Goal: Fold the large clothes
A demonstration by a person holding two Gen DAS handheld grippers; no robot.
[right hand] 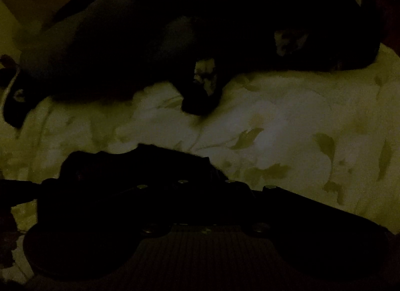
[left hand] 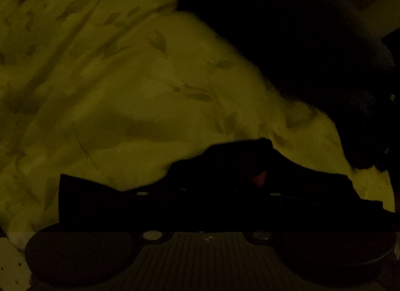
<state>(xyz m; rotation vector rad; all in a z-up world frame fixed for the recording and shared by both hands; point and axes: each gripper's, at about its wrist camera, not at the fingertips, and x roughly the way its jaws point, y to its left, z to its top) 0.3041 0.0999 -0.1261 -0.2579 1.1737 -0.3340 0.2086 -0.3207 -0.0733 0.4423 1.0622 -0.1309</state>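
While both frames stay very dark, we see the dark garment [right hand: 150,41] bunched on the leaf-print bedspread [left hand: 112,91]. Right claw [right hand: 140,163] pressed together, maybe pinching cloth; left claw [left hand: 237,166] unclear. Next: spread it flat.

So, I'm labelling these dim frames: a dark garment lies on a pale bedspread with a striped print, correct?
Not quite: the bedspread has a leaf print, not stripes, clearest in the right wrist view. The rest stands: a dark garment lies on that pale bedspread.
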